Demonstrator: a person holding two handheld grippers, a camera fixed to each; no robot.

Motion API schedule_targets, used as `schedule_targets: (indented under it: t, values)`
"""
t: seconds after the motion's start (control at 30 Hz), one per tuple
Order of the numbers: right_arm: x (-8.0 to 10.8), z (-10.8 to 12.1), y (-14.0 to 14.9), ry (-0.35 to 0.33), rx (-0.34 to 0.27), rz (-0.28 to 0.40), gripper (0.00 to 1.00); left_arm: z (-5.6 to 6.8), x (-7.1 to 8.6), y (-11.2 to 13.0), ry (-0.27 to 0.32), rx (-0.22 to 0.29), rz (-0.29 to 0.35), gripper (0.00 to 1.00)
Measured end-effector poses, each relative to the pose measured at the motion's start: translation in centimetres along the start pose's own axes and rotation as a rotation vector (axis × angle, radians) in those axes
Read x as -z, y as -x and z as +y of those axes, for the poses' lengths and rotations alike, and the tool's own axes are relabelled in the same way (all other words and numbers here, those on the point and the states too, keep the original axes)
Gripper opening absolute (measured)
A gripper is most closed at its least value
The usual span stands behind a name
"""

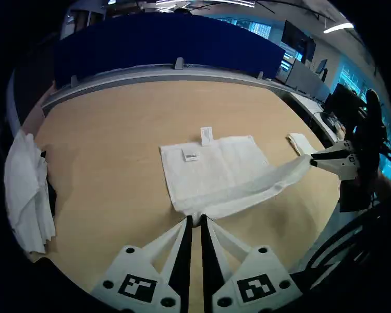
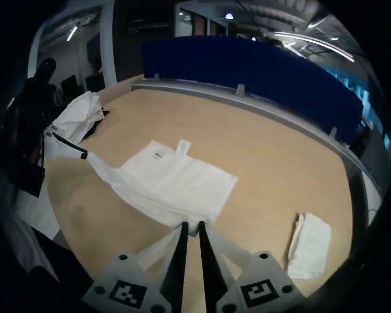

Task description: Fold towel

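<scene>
Left gripper (image 1: 195, 221): two white fingers drawn to a narrow slit, pinching one near corner of the white rectangular cloth towel (image 1: 221, 167). Right gripper (image 2: 190, 227): fingers likewise almost together, clamped on the other near corner. The towel lies mostly flat in the middle of the light wooden tabletop (image 1: 117, 120). Its near edge is lifted off the surface and stretched as a sagging band between the two grippers. Small white tags (image 1: 206, 135) sit at its far edge, one of them projecting past the hem. Crumpled heap of white cloth (image 1: 26, 193): at one side edge of the table, well apart from the towel. Small folded white cloth (image 2: 310, 245): at the opposite side, apart from the towel. Dark blue partition panel (image 1: 164, 41): upright along the table's far edge.
</scene>
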State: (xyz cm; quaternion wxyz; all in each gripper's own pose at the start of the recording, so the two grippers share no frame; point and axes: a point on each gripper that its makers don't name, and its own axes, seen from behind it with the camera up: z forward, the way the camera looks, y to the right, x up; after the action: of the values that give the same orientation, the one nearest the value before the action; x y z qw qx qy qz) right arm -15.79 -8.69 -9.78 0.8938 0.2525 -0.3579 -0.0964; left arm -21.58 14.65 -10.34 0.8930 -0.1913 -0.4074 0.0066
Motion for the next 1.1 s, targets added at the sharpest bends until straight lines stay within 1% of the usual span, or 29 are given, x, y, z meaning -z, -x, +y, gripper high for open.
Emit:
schedule_targets:
  t: [0.17, 0.27, 0.47, 0.57, 0.77, 0.87, 1.1]
  values:
    - [-1.4, 1.3, -1.2, 0.012, 0.004, 0.003, 0.16, -0.7, -1.4, -1.9, -0.007, -0.001, 0.023, 0.11]
    - [-2.7, 2.1, -1.9, 0.018, 0.001, 0.003, 0.16, -1.3, -2.6, -3.0, -0.015, -0.001, 0.035, 0.11]
    - [-5.7, 3.7, -2.7, 0.022, -0.033, -0.001, 0.16, -2.6, -5.2, -4.4, -0.043, 0.01, 0.043, 0.11]
    - [-6.9, 4.3, -2.6, 0.024, -0.042, -0.016, 0.16, -3.2, -6.5, -4.6, -0.051, 0.002, 0.037, 0.11]
    - [-8.8, 5.0, -1.4, 0.031, -0.038, -0.059, 0.16, -4.0, -8.9, -4.4, -0.051, -0.018, 0.011, 0.11]
    - [-9.7, 5.3, -0.9, 0.034, -0.042, -0.074, 0.16, -4.4, -9.9, -4.4, -0.049, -0.029, 0.0, 0.11]
    - [-11.4, 6.0, -0.5, 0.04, -0.062, -0.096, 0.16, -5.3, -11.5, -4.9, -0.057, -0.048, -0.003, 0.11]
